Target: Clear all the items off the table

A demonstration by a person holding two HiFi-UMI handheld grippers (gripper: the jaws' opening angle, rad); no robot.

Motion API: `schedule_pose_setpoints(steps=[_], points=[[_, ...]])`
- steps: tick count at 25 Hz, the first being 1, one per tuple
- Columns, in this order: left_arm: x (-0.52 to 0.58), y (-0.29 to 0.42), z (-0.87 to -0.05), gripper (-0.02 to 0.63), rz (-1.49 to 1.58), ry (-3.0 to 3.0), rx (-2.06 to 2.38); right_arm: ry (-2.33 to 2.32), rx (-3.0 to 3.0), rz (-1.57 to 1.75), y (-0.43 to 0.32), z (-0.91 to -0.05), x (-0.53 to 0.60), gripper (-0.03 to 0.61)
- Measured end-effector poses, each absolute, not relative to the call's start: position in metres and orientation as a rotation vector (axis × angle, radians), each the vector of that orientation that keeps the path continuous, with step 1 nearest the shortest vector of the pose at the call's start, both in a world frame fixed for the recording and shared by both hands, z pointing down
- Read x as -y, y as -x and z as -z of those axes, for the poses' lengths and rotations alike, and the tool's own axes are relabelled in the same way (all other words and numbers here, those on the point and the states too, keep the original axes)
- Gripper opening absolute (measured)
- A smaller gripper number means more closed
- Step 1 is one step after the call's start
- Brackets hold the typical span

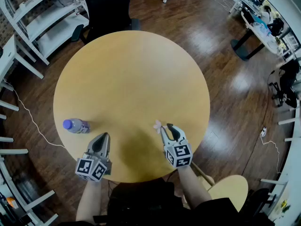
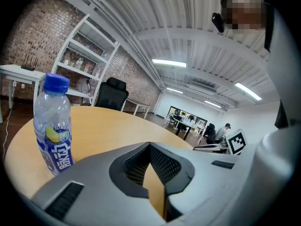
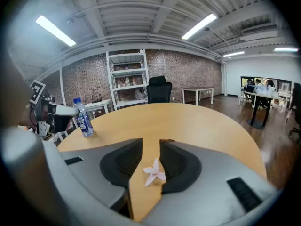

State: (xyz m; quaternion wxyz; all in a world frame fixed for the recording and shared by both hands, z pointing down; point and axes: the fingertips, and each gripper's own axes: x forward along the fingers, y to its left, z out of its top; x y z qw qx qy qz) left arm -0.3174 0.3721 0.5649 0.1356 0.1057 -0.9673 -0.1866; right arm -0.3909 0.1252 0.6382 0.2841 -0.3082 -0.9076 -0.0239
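A clear water bottle (image 1: 75, 125) with a blue cap and a blue label stands near the left rim of the round wooden table (image 1: 131, 69). In the left gripper view the bottle (image 2: 54, 126) is upright, left of the jaws. My left gripper (image 1: 104, 137) hovers just right of it, shut and empty, with its jaws (image 2: 150, 146) meeting. A small pale pink flower (image 1: 157, 125) lies on the table near the front edge. My right gripper (image 1: 165, 128) is open around it. The flower (image 3: 154, 172) lies between the jaws, close to the right one, and no pad presses on it.
A black office chair (image 1: 106, 6) stands at the table's far side, with white shelving (image 1: 42, 18) at the back left. A yellow stool (image 1: 230, 189) is by my right side. More desks (image 1: 263, 27) stand at the far right. The table's front edge is right under the grippers.
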Motion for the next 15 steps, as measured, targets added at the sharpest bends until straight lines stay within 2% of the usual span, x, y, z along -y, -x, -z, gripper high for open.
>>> schedule_pose_setpoints(steps=[13,14,15], points=[[-0.346,0.332,-0.615,0.000,0.569,-0.249,2.702,0.858,2.267,0.097,0.420,-0.709,-0.138,0.120],[-0.344,0.334,-0.617,0.000,0.579,-0.249,2.696,0.862,2.263,0.101,0.421,-0.711,-0.139,0.117],[-0.342,0.336,-0.619,0.000,0.589,-0.252,2.692,0.862,2.263,0.109,0.423,-0.712,-0.140,0.087]])
